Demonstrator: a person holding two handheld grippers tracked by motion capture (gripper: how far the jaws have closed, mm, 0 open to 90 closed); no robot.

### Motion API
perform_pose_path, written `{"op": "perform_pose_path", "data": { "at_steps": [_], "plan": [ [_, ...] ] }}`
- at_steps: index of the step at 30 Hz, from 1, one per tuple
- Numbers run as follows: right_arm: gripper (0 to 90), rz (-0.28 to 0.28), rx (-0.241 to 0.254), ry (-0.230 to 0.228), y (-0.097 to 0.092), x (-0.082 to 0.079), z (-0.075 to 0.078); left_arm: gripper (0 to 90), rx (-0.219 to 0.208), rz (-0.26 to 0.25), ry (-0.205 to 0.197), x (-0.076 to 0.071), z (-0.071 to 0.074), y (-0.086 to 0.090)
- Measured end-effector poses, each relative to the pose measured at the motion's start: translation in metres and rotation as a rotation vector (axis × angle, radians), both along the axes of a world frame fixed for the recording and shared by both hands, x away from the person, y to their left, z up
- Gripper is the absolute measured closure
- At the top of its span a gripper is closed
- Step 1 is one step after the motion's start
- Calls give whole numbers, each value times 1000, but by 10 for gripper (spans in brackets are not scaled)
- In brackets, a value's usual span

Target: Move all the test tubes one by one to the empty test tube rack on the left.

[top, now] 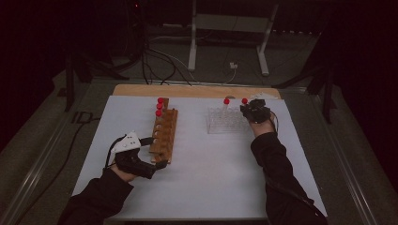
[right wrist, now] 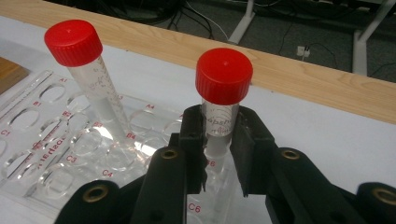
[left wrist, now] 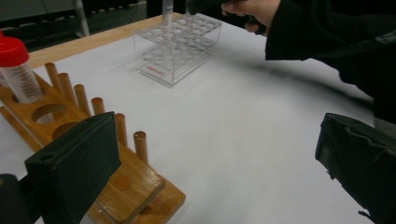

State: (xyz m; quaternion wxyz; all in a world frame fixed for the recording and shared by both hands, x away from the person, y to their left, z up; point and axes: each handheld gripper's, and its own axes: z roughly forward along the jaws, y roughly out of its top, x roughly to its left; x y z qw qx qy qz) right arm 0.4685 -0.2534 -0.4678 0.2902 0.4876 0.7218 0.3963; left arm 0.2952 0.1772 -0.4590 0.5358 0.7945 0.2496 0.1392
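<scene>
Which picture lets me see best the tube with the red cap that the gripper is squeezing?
The right gripper view: the held tube stands close up, clamped between the right gripper jaws over the clear rack. The high view gives just its tiny red cap. In the left gripper view, I cannot make it out.

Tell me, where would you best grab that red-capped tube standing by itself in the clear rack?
Take the free tube by its bare upper body, just under the red cap, coming from above. Its lower end sits in the clear rack, so only the top is reachable. It leans a little, so tilt to match. The right tool grips its own tube just so.
</scene>
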Motion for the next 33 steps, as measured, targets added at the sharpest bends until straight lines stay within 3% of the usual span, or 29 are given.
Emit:
{"op": "perform_pose_path", "data": {
  "at_steps": [17, 33],
  "plan": [
    [749, 16, -10, -51, -1, -9, 23, 6, -2, -15, 3, -1, 2, -2],
    [749, 59, -30, -132, -1, -36, 53, 6, 9, -21, 1, -1, 5, -5]
  ]
}}
